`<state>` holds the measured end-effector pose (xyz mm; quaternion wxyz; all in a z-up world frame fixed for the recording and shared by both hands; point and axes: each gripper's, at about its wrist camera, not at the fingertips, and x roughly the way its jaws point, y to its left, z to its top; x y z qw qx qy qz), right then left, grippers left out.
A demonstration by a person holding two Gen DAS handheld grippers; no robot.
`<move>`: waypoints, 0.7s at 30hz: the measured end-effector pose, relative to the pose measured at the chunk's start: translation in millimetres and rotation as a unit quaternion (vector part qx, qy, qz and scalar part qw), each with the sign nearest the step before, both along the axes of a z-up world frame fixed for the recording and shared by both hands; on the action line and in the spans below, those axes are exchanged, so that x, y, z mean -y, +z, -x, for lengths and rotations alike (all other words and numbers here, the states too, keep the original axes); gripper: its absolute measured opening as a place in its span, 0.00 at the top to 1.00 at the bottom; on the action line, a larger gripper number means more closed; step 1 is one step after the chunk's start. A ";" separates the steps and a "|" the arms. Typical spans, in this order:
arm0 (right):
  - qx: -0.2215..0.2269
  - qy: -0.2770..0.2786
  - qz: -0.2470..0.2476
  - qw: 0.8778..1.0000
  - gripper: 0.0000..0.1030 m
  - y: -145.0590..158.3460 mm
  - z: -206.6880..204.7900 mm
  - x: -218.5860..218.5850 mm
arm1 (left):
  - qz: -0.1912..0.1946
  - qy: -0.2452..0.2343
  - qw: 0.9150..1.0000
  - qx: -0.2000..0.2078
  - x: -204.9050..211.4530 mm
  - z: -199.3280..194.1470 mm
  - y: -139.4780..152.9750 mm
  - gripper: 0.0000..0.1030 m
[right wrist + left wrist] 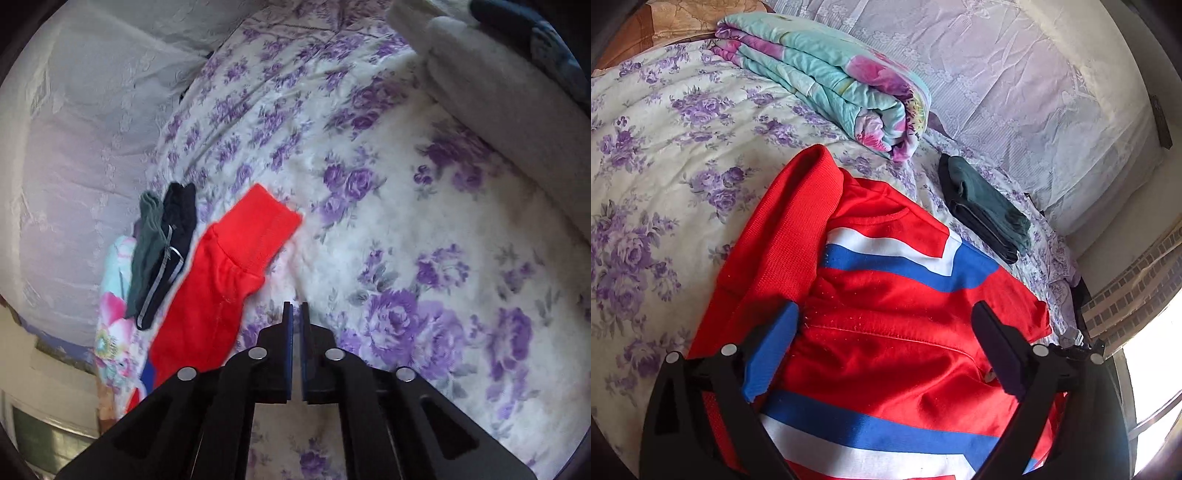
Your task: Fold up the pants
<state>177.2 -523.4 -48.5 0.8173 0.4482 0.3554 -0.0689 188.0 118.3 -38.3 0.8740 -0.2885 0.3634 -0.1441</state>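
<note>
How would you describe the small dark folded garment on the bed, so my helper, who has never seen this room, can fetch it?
Start at the bed with the purple-flowered sheet. Near the lace-draped side, just past the rolled turquoise floral quilt, lies a small folded pile of dark clothing. Unlike the bright red pants with blue and white stripes beside it, it is dark green and black, and far smaller.

No writing, label, brand, number or sign can be read in either view.
</note>
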 end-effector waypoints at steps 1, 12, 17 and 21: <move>0.010 0.000 -0.004 1.000 0.91 4.4 -0.1 -0.8 | 0.000 0.000 1.000 0.000 0.2 0.0 0.2 0.11; 0.012 0.003 -0.027 1.000 0.82 -0.7 -52.6 -14.3 | -0.001 -0.001 1.000 0.006 -0.6 0.7 -0.5 0.10; 0.033 0.034 0.085 0.995 0.83 27.8 -21.9 -22.3 | -0.003 -0.001 1.000 0.007 0.6 1.7 -0.2 0.09; -0.003 0.050 0.013 0.999 0.77 -2.9 -19.5 0.1 | -0.023 -0.009 1.000 0.007 7.1 0.1 1.3 0.06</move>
